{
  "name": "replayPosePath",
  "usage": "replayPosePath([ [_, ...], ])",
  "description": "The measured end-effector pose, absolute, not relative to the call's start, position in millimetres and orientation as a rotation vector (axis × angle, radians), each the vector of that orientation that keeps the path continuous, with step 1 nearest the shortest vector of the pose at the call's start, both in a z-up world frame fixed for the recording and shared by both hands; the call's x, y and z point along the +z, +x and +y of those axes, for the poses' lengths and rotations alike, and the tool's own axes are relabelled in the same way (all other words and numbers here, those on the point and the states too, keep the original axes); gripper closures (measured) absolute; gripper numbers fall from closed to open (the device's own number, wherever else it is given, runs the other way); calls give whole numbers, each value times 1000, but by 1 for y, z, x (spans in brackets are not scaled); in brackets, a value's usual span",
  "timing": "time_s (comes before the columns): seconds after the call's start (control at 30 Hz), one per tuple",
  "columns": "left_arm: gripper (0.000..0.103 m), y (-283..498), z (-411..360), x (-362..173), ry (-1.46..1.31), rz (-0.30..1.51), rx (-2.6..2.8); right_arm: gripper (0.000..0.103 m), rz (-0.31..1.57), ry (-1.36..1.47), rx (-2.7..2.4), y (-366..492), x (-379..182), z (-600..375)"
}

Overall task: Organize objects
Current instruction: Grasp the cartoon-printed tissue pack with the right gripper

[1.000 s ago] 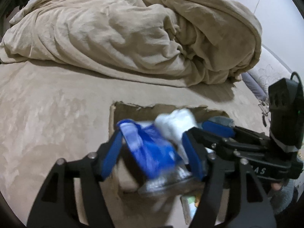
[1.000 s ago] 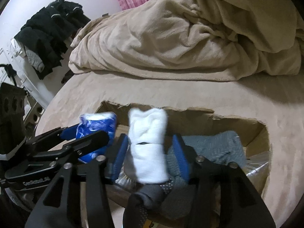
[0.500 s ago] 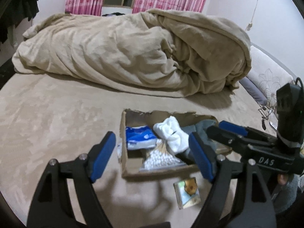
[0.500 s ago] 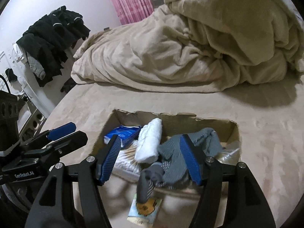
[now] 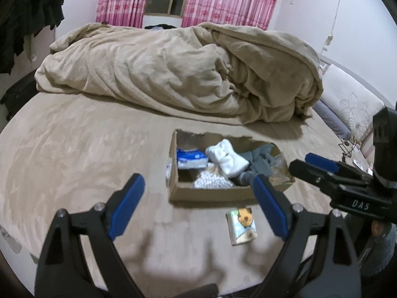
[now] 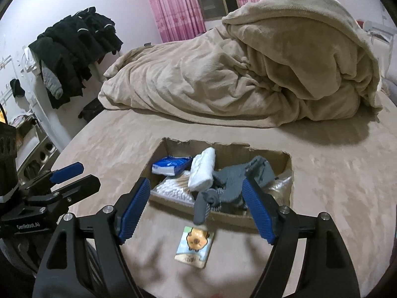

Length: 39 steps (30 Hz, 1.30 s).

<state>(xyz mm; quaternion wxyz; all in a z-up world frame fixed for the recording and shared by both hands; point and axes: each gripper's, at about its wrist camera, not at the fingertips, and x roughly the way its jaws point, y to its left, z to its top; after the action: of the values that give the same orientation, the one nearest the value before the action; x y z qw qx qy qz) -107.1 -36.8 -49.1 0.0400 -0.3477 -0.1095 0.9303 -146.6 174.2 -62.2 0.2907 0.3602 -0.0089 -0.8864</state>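
A cardboard box sits on the bed. It holds a blue tissue pack, a white sock roll, grey socks and a bag of cotton swabs. A small card pack with a cartoon animal lies on the bed in front of the box. My left gripper is open and empty, in front of the box. My right gripper is open and empty, over the box's near edge.
A rumpled beige duvet fills the far half of the bed. Dark clothes hang at the left wall. A pillow lies at the right. The beige sheet spreads left of the box.
My left gripper let go of the blue tissue pack into the box and my right let go of the white sock roll. Both opened and drew back from the box.
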Motion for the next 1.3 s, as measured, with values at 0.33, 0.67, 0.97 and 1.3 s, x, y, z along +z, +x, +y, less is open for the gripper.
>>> replayPosePath([
  [0.33,12,-93,-38,-89,-1195,-358,2849,24,46,1036,-2337,-128,-87,170],
  [0.67,12,-99,-44,-133,-1336,-380,2807,24,90,1209,-2264,-131,-151,155],
  [0.97,12,-113,-46,-163,-1463,-373,2762,24,90,1303,-2218,-143,-189,147],
  [1.3,12,-115,-44,-169,-1501,-387,2745,49,151,1293,-2189,-143,-195,138],
])
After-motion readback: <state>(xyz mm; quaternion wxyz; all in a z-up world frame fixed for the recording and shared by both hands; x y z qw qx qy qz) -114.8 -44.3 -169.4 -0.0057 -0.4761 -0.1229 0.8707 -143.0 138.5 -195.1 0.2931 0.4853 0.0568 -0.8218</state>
